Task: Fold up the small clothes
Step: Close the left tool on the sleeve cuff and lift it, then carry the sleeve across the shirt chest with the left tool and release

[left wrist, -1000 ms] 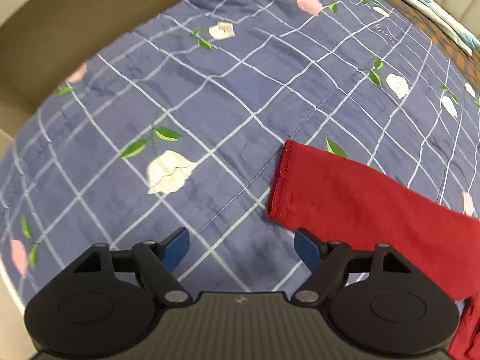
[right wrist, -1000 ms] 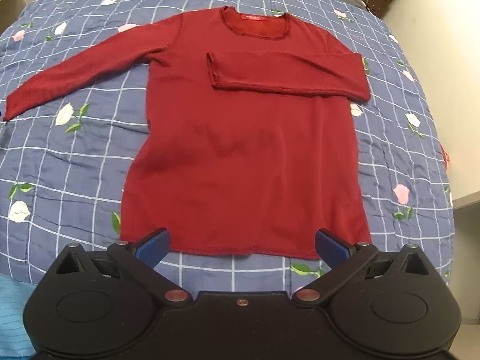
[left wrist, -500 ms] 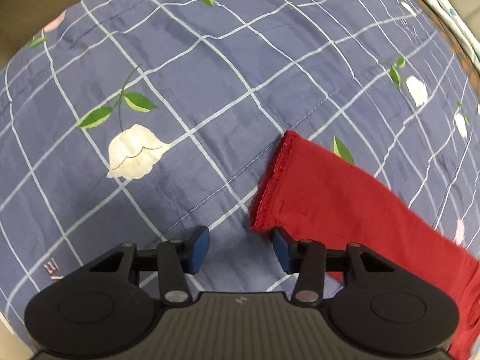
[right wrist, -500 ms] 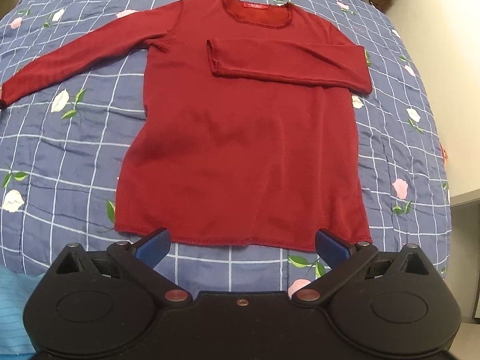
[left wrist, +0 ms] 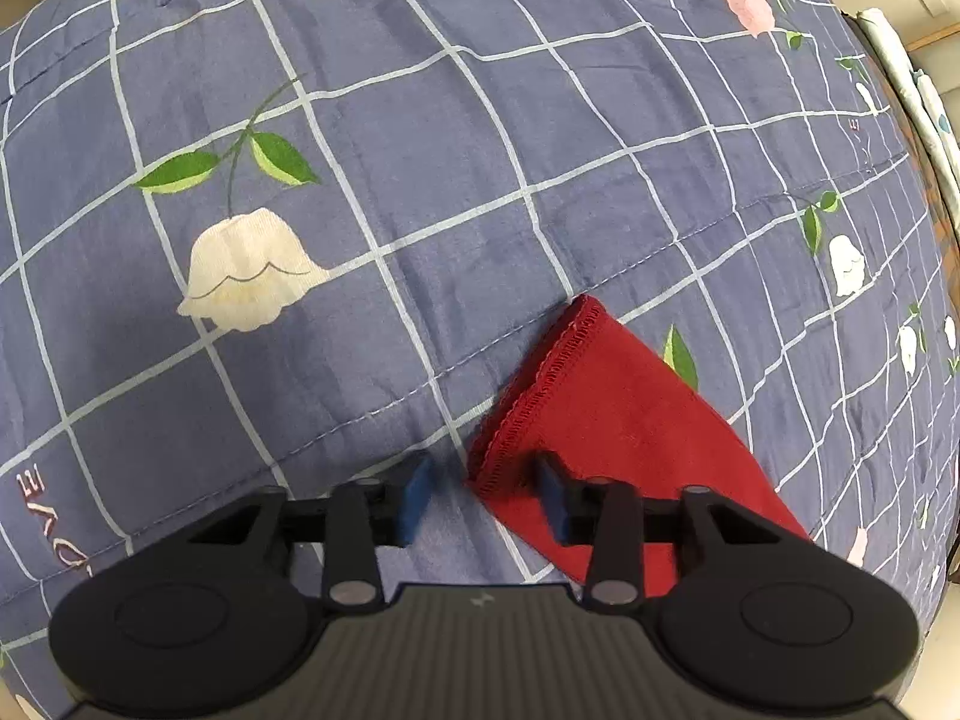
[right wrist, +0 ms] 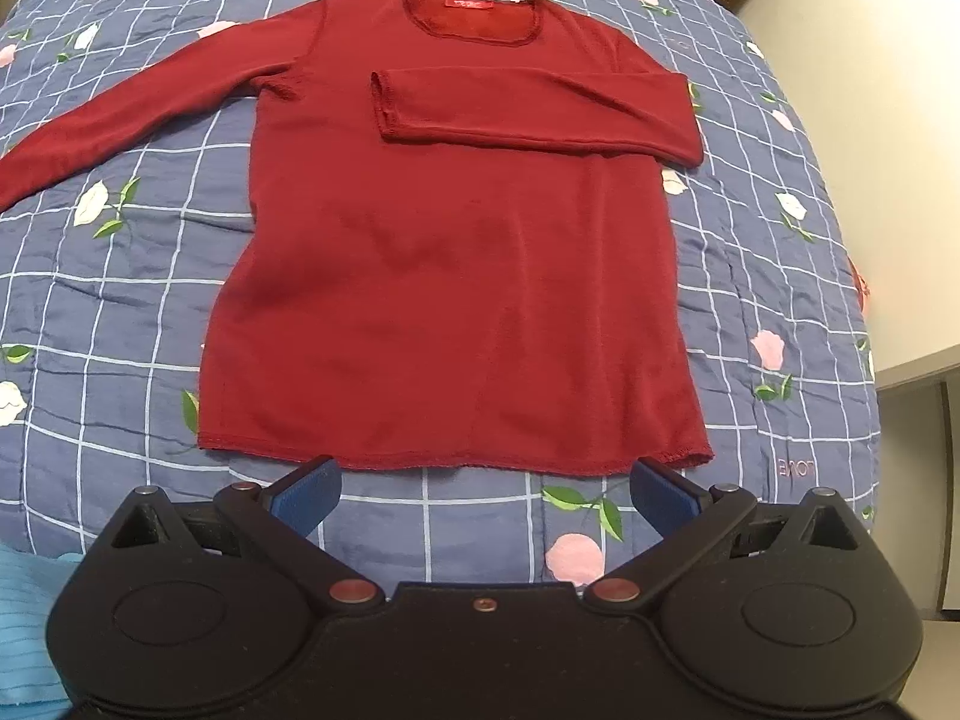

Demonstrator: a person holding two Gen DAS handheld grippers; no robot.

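A red long-sleeved sweater (right wrist: 456,276) lies flat, front up, on a blue checked bedspread (right wrist: 90,300). One sleeve (right wrist: 540,108) is folded across the chest; the other sleeve (right wrist: 120,120) stretches out to the left. In the left wrist view that outstretched sleeve's cuff (left wrist: 540,384) lies on the quilt. My left gripper (left wrist: 483,495) stands low over it, partly open, with the cuff's near corner between its blue pads. My right gripper (right wrist: 486,492) hovers wide open just short of the sweater's hem (right wrist: 456,462), holding nothing.
The bedspread (left wrist: 420,150) carries white and pink flower prints. A light blue cloth (right wrist: 24,630) lies at the near left. The bed's right edge meets a pale wall (right wrist: 870,120). Patterned bedding (left wrist: 924,102) sits at the far right in the left wrist view.
My left gripper has come down and forward onto the cuff, and its fingers have narrowed around the cuff's corner. The right gripper has drawn slightly closer to the hem, still wide open.
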